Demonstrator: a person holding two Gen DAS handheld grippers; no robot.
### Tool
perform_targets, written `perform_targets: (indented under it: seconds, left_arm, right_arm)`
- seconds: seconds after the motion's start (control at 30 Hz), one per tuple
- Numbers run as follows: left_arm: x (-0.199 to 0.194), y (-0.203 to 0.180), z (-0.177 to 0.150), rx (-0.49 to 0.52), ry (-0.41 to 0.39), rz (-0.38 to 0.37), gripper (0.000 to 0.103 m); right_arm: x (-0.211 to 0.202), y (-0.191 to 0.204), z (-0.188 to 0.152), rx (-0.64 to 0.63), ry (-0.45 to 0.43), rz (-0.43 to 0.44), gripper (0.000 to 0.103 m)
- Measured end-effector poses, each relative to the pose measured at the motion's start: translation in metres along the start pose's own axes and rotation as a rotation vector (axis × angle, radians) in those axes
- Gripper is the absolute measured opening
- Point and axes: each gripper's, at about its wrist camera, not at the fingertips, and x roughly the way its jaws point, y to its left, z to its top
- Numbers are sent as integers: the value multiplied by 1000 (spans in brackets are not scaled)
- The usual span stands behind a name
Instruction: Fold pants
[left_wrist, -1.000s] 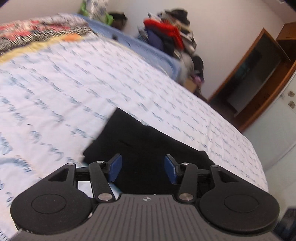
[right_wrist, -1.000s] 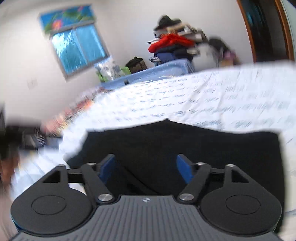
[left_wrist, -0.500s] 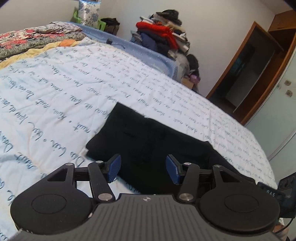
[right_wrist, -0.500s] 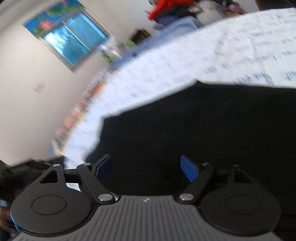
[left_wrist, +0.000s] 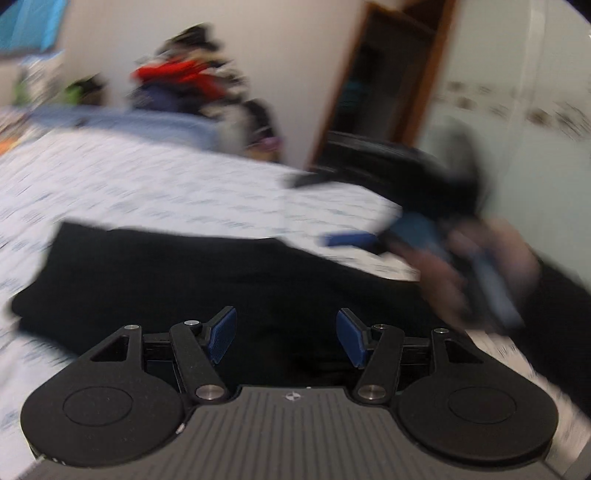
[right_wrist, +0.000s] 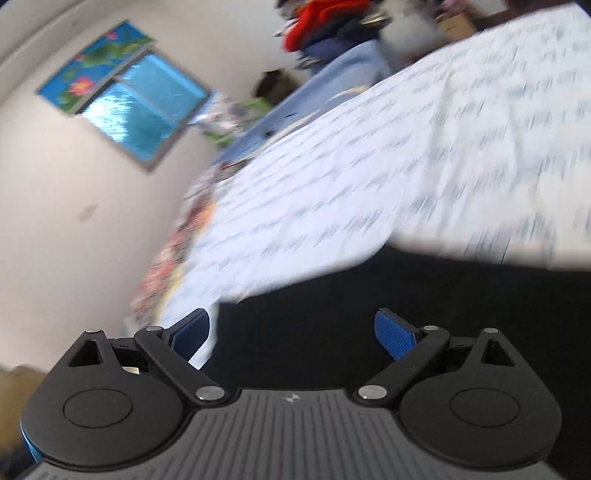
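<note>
- White bed sheet with blue script print (left_wrist: 155, 192) covers the bed.
- Left tongs (left_wrist: 286, 338) and right tongs (right_wrist: 291, 334) hover spread, empty, over the pants.
- Folded black fabric pants (left_wrist: 207, 280) lie flat on the sheet.

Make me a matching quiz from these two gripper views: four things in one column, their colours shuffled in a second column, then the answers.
Things:
1. pants
2. bed sheet
3. window
4. top garment on the clothes pile

Colours:
A. red
B. white with blue writing
C. black
D. bright blue

Pairs: 1-C, 2-B, 3-D, 4-A
</note>
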Motion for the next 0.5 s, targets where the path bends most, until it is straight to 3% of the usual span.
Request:
perform_targets:
  seconds: [0.07, 0.23, 0.4, 0.5]
  left_arm:
    - [18, -10, -7, 37, 6, -6, 64]
    - [63, 1, -23, -50, 180, 32, 64]
    - [69, 0, -36, 10, 214, 66, 66]
    - [69, 0, -38, 4, 213, 65, 66]
  right_arm:
    - [20, -3, 15, 23, 63, 11, 96]
    - [78, 8, 11, 26, 247, 66, 96]
    - [125, 6, 8, -33, 309, -56, 98]
    - [121, -9, 22, 28, 271, -16, 100]
